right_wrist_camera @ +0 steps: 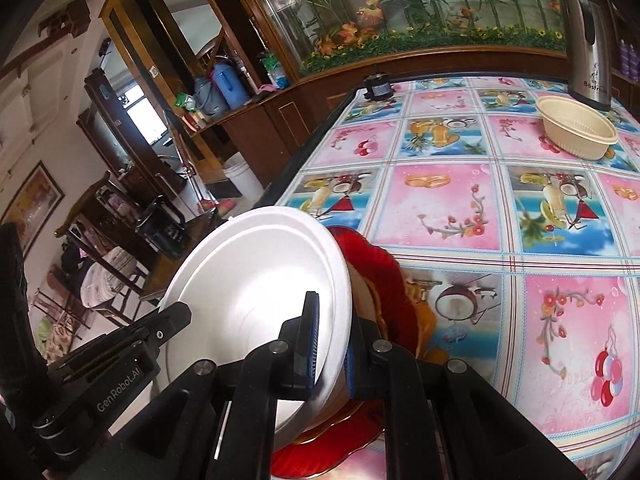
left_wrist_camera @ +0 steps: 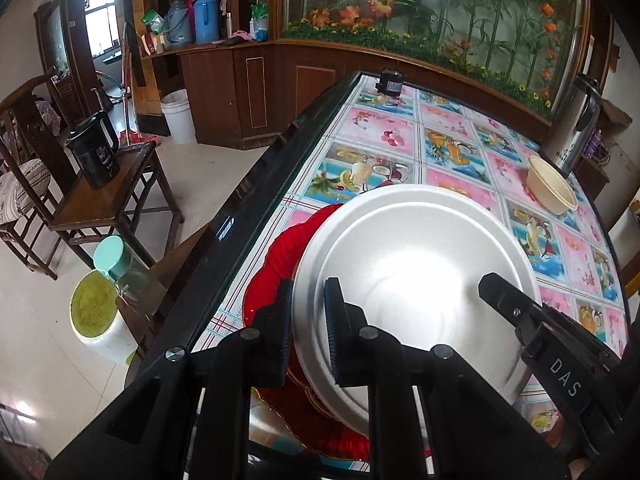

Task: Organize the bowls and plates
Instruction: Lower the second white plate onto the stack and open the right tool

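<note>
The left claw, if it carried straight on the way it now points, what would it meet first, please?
The left claw is shut on the rim of the white plate, angled down at the table. Straight on, it would probably meet the red plate just beneath, though the gap is hard to judge.

White plate (left_wrist_camera: 408, 280) over red plate (left_wrist_camera: 272, 256); beige bowl (right_wrist_camera: 576, 132); pink-and-blue fruit-patterned tablecloth (right_wrist_camera: 480, 200).

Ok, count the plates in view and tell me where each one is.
2. The white plate is held at its rim by both claws, above the red plate, which lies on the table at its near edge. More may be hidden beneath.
</note>
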Demonstrator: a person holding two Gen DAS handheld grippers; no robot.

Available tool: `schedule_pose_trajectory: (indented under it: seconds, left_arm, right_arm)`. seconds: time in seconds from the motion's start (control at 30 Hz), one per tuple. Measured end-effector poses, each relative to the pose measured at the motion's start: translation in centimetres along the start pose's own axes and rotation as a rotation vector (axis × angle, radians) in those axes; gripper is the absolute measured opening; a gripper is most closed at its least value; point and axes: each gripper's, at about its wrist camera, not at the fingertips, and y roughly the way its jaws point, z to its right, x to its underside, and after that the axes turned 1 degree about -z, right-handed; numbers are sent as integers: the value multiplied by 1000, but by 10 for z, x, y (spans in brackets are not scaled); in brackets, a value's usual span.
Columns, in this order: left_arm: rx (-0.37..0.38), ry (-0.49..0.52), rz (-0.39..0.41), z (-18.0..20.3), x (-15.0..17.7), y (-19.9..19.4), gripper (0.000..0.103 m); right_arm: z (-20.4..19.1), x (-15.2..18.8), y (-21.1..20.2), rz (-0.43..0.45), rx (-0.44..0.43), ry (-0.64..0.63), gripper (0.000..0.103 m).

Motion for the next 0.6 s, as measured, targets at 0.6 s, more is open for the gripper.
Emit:
schedule_pose_trajectory:
  seconds: [0.6]
  left_arm:
    - [-147, 84, 39, 7, -1, -5, 18]
  right_arm:
    - [-13, 8, 4, 54, 66, -116, 14]
